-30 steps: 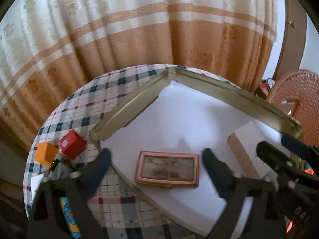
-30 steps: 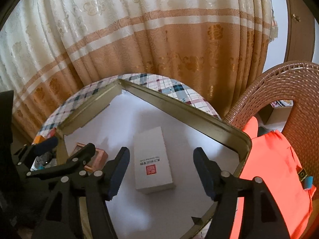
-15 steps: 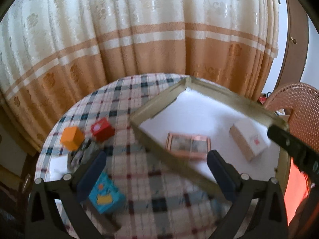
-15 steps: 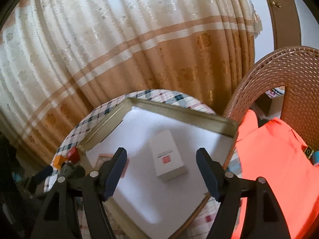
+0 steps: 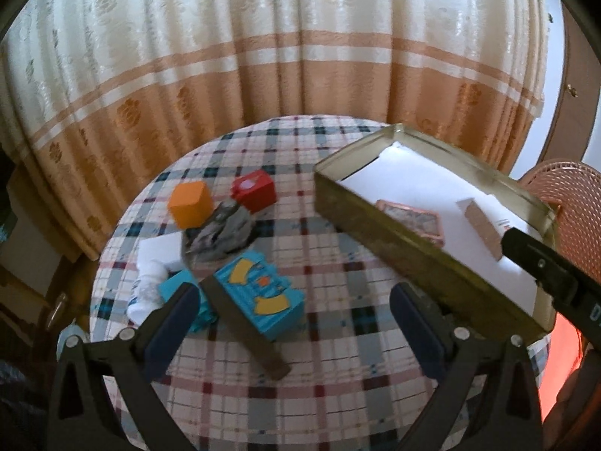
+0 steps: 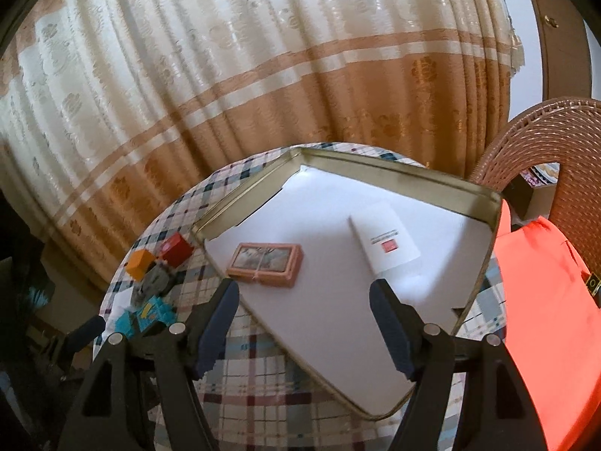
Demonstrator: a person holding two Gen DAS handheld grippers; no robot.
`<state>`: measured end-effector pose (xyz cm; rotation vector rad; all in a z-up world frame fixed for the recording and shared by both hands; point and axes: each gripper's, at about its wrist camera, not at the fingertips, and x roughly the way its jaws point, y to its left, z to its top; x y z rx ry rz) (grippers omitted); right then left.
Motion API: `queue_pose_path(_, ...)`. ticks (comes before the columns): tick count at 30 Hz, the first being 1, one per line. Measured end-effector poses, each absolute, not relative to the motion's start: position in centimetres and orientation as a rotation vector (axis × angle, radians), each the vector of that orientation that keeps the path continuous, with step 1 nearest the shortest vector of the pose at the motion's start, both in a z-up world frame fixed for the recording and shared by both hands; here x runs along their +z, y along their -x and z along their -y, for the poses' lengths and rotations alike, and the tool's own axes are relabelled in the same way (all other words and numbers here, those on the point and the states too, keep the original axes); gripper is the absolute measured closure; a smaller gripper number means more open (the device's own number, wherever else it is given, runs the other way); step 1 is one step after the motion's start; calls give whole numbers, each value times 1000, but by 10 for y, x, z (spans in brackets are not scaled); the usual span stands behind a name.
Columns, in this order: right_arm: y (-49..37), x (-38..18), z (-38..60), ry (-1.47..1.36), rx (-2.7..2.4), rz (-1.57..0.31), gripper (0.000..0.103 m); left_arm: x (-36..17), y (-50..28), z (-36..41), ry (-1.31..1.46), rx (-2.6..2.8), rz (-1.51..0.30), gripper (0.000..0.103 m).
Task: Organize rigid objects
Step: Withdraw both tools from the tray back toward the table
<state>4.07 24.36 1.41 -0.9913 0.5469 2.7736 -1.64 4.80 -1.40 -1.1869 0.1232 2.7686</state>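
1. Boxes still loose on the tabletop (image 5: 338,342) look light and stiff: orange cube (image 5: 189,205), red box (image 5: 254,191) and blue carton (image 5: 259,300) lie well left of the tin tray (image 5: 409,248); card faces may slip, so a hold across two flat opposite sides seems best.
2. Blue carton lies partly over a dark flat strip (image 5: 244,327); a crumpled grey lump (image 5: 221,231) sits against the orange cube.
3. Inside the tray already: pink framed case (image 6: 265,263) and white box (image 6: 387,242), apart from each other.
4. Left tool (image 5: 293,319) stands wide apart and empty above the plaid cloth; right tool (image 6: 304,319) has just been spreading, with nothing between its jaws.
5. Round tabletop; curtain (image 6: 263,75) behind; wicker chair (image 6: 556,143) with orange cloth (image 6: 544,300) at the right.
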Motion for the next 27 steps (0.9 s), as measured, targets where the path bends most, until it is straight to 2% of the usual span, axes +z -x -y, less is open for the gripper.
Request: queue_pose_path(27, -35, 7, -195, 1104, 2838, -502, 29, -27, 9, -8, 1274, 2797, -81, 1)
